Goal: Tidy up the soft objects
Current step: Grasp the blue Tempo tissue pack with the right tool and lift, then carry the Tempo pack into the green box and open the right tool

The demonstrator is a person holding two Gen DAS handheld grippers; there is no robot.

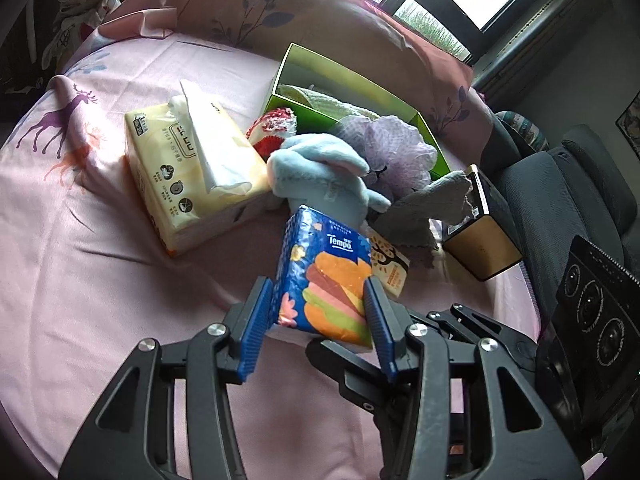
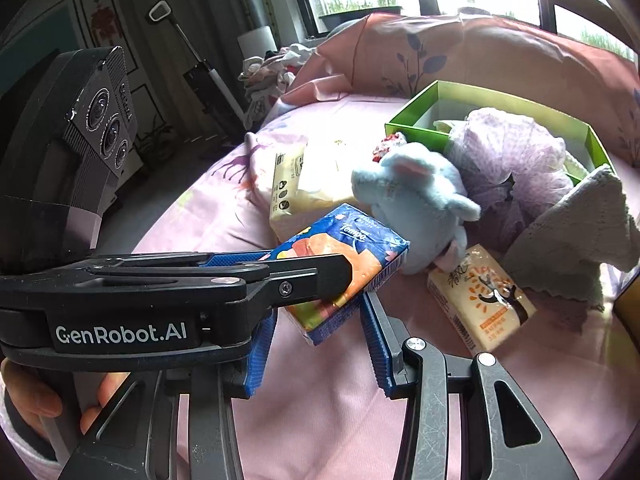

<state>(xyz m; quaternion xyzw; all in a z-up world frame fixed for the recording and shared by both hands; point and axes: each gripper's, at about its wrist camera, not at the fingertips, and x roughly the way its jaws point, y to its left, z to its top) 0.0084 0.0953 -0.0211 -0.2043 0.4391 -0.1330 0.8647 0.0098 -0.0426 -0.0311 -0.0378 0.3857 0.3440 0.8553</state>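
Blue pads of our left gripper (image 1: 318,284) clamp the Tempo tissue pack (image 1: 320,240) by its two long sides, holding it off the pink bedsheet (image 1: 100,260). Our right gripper (image 2: 320,308) grasps the same pack at its lower corner, from the other side; its left pad is hidden behind the left gripper. Just beyond the pack sits a blue plush toy (image 1: 320,172), with a cream tissue pack (image 1: 192,168) beside it and an open green box (image 1: 304,58) behind.
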